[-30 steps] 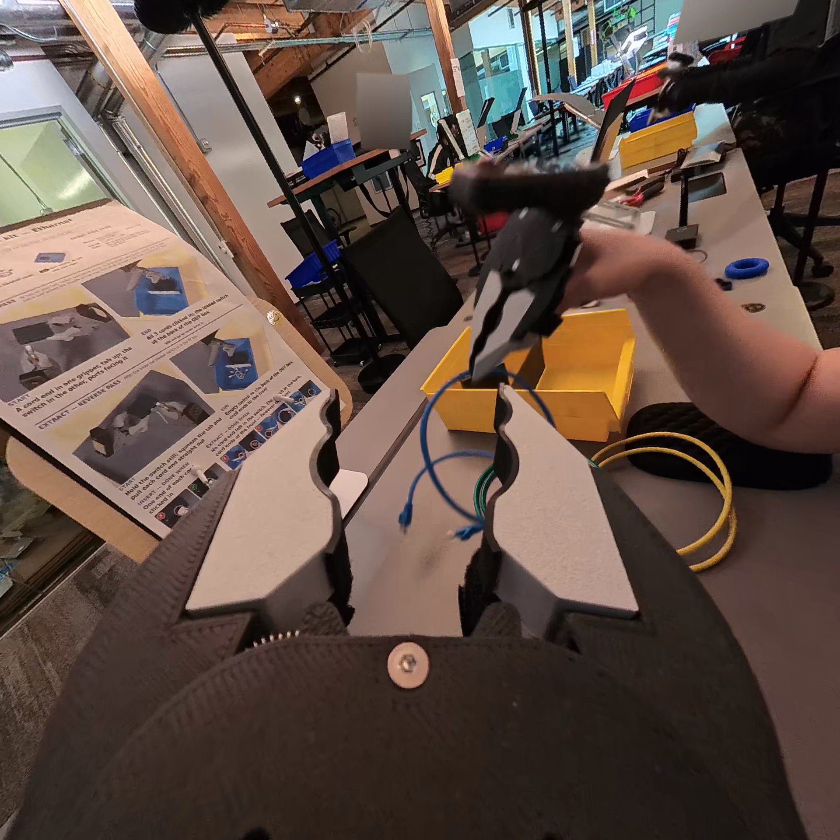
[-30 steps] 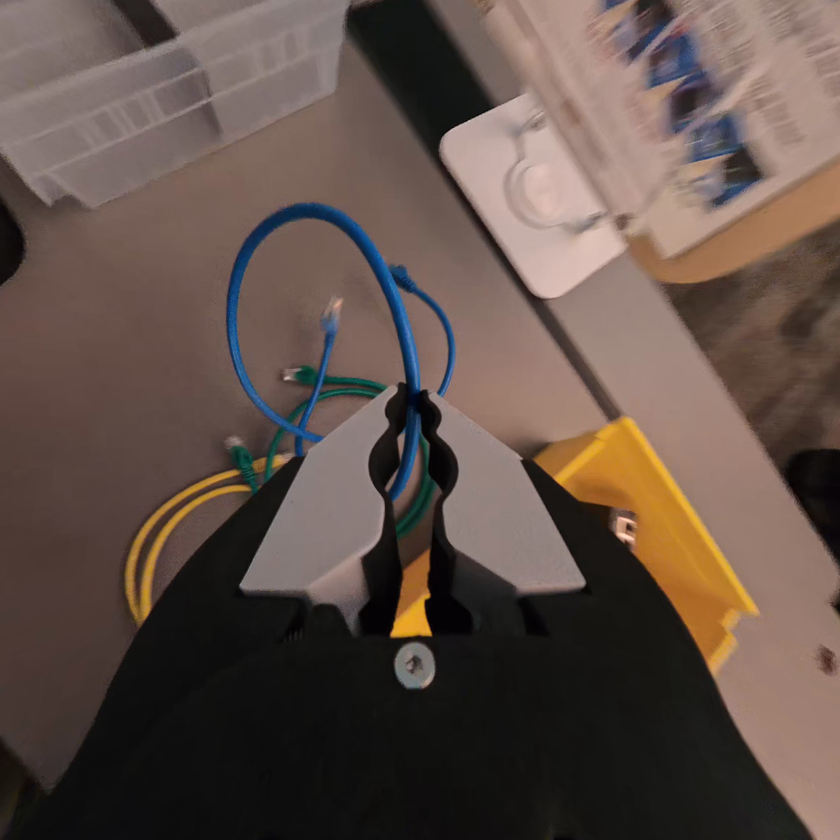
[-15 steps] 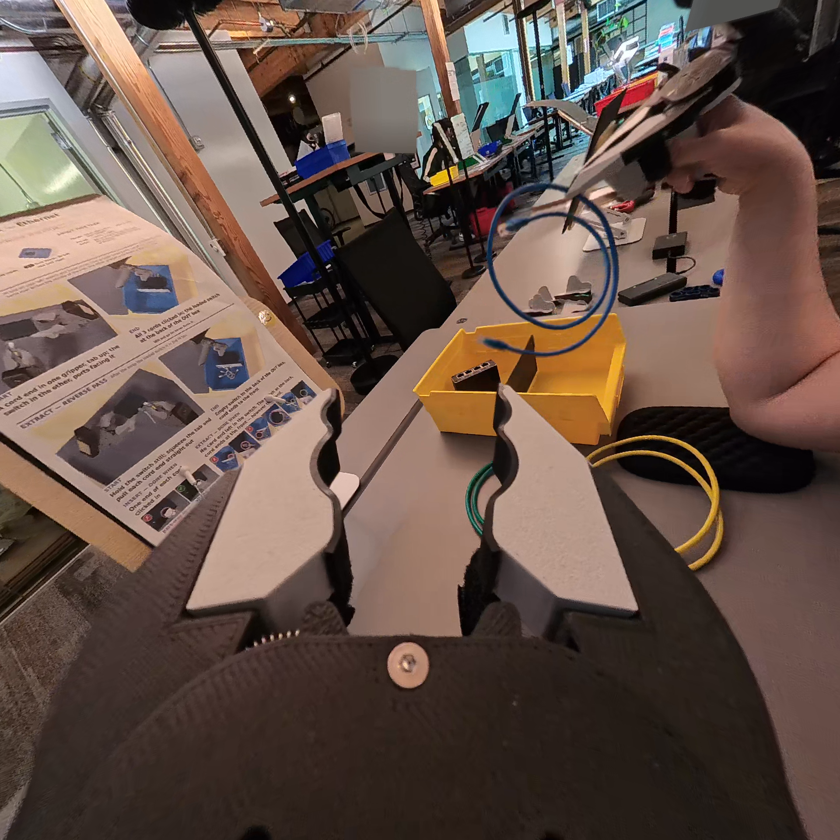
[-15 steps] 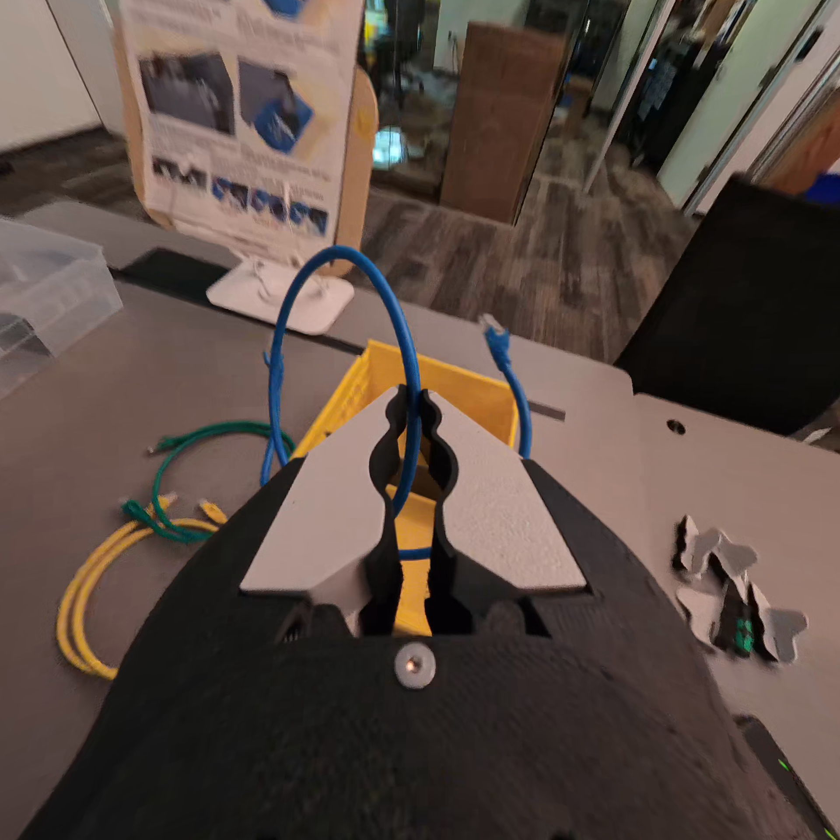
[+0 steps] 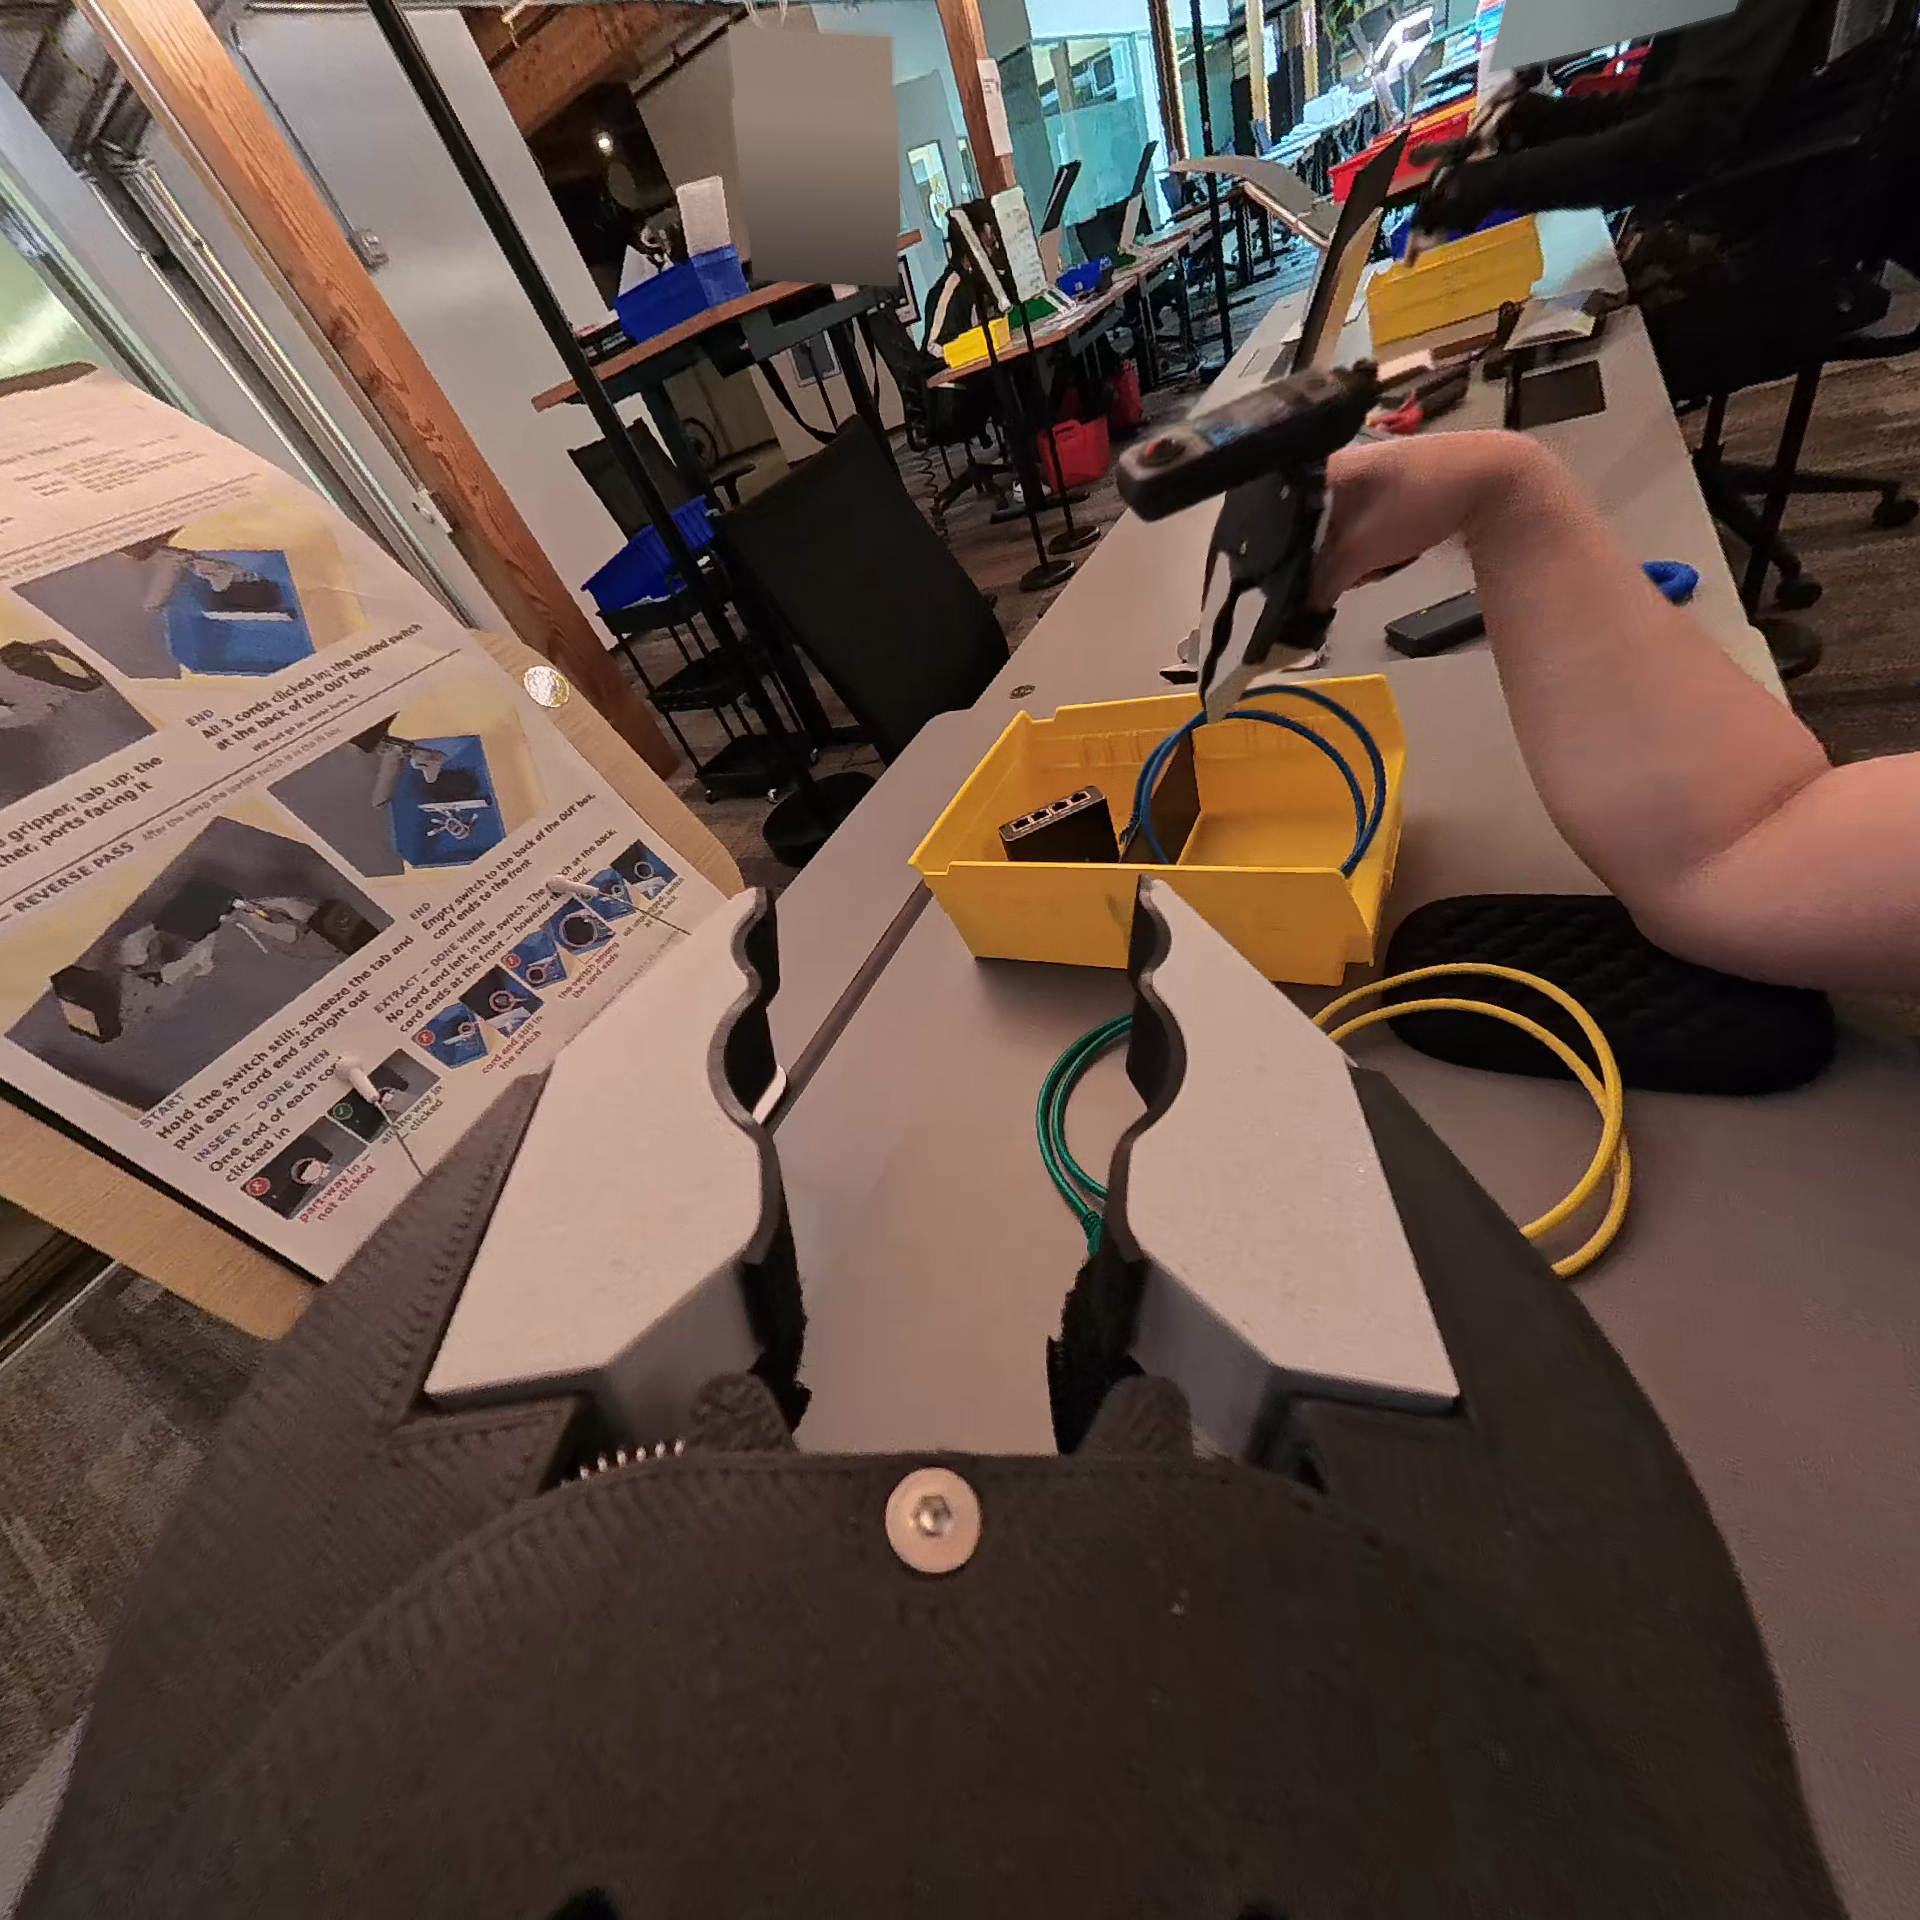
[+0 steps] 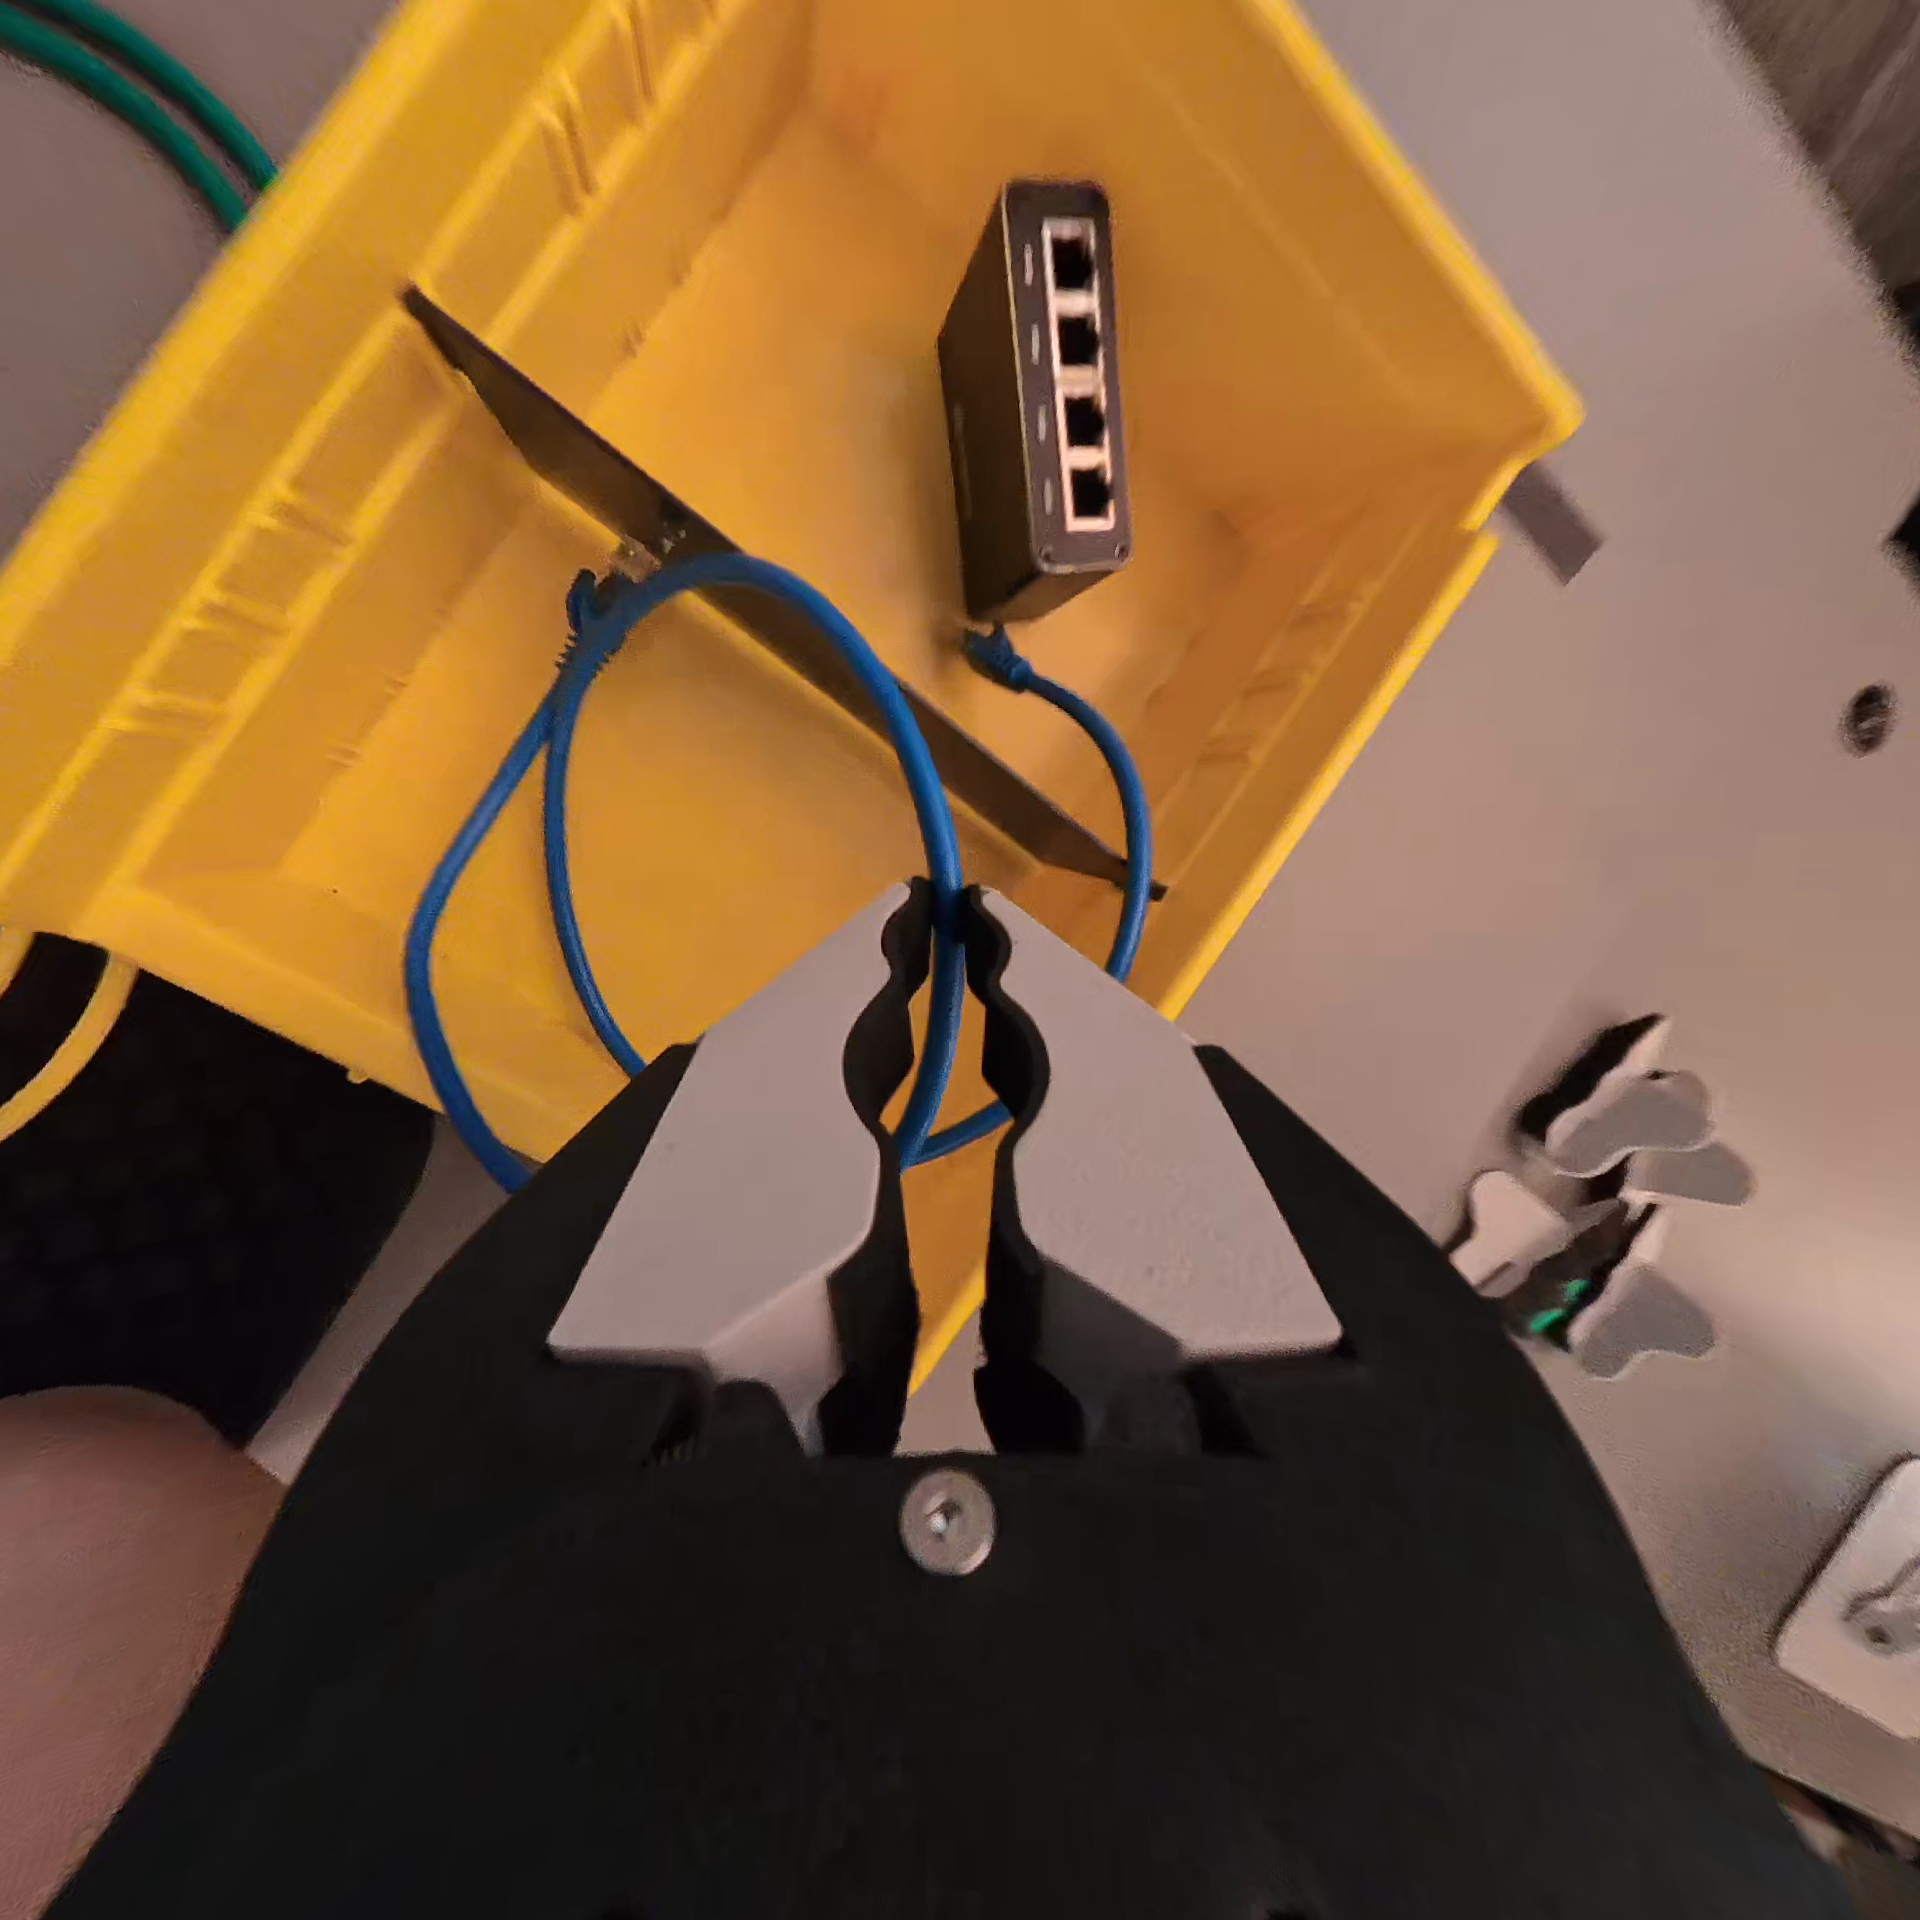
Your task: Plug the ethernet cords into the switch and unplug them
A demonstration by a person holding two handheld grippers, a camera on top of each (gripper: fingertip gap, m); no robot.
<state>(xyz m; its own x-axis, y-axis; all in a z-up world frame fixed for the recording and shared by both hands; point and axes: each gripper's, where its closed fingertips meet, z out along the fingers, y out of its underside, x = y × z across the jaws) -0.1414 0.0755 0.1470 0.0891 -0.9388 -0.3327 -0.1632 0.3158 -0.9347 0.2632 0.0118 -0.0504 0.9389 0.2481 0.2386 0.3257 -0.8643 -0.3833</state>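
My right gripper (image 6: 943,896) is shut on a blue ethernet cord (image 6: 914,727) and holds its loop over the yellow bin (image 6: 1351,665). It also shows in the left wrist view (image 5: 1221,701), pointing down into the bin (image 5: 1049,925), with the blue cord (image 5: 1351,769) hanging from it. A black switch (image 6: 1039,395) lies in one compartment, ports up; it also shows in the left wrist view (image 5: 1060,826). One blue plug rests near the switch, the other by the black divider (image 6: 582,457). My left gripper (image 5: 951,914) is open and empty above the table, before the bin.
A green cord (image 5: 1060,1122) and a yellow cord (image 5: 1590,1122) lie coiled on the grey table (image 5: 935,1195). A black wrist pad (image 5: 1610,997) sits under the person's forearm. An instruction board (image 5: 260,831) stands at the left edge. Grey gripper parts (image 6: 1621,1226) lie beside the bin. Across from one pair of fingers to the other is roughly 45 centimetres. About 12 centimetres separates my right fingertips from the black switch (image 6: 1039,395).
My right gripper has swung down from high above the table to just over the yellow bin, lowering the blue cord into it. My left gripper has barely moved.
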